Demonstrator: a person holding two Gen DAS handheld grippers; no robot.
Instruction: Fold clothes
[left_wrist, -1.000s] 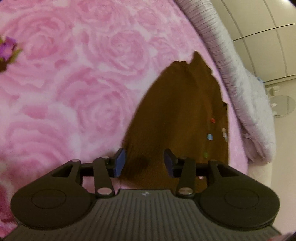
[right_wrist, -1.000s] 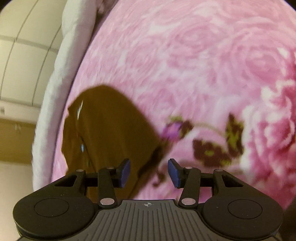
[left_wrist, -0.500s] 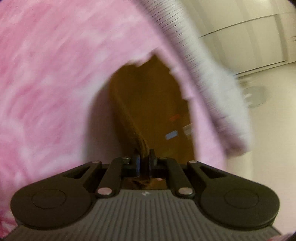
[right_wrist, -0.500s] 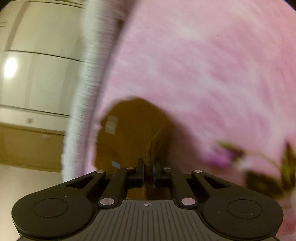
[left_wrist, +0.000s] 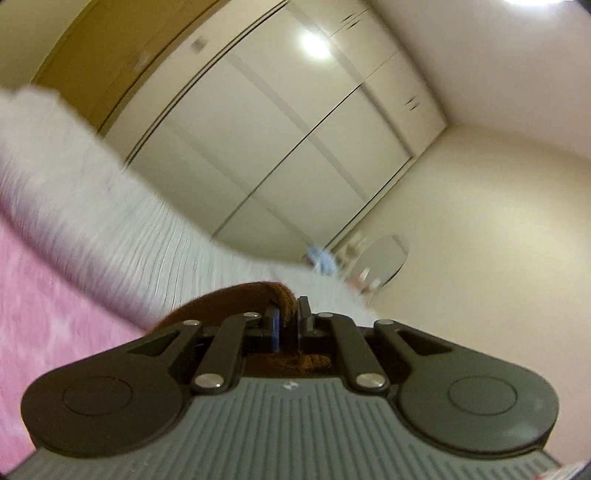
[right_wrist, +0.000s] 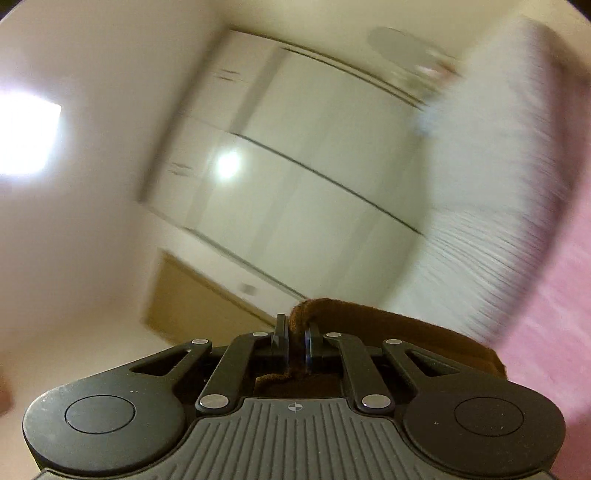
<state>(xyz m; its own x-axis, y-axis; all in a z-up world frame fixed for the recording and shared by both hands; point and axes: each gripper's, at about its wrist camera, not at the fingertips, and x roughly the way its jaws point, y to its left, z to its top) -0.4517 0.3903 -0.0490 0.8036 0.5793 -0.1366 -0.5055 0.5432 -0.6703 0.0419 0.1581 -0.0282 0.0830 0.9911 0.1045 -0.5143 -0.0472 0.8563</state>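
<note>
Left hand-held gripper (left_wrist: 287, 320) clamped tight on a bunched edge of the brown garment (left_wrist: 236, 300), cloth pinched between the blue pads and arching away to the left, above the pink bedspread (left_wrist: 44, 295). Right hand-held gripper (right_wrist: 295, 341) likewise closed on another edge of the same brown garment (right_wrist: 388, 325), fabric trailing off to the right toward the pink bedspread (right_wrist: 554, 314). Just beyond, a white ribbed blanket (left_wrist: 122, 236) bordering the pink cover, blurred in both views (right_wrist: 491, 206). Farther back, a small light-blue item (left_wrist: 323, 258) and a round, mirror-like disc (left_wrist: 384, 258), too blurred to name. Farthest, pale sliding wardrobe doors (left_wrist: 280, 147) with a lamp glare, cream walls, a tan door (right_wrist: 192, 295).
</note>
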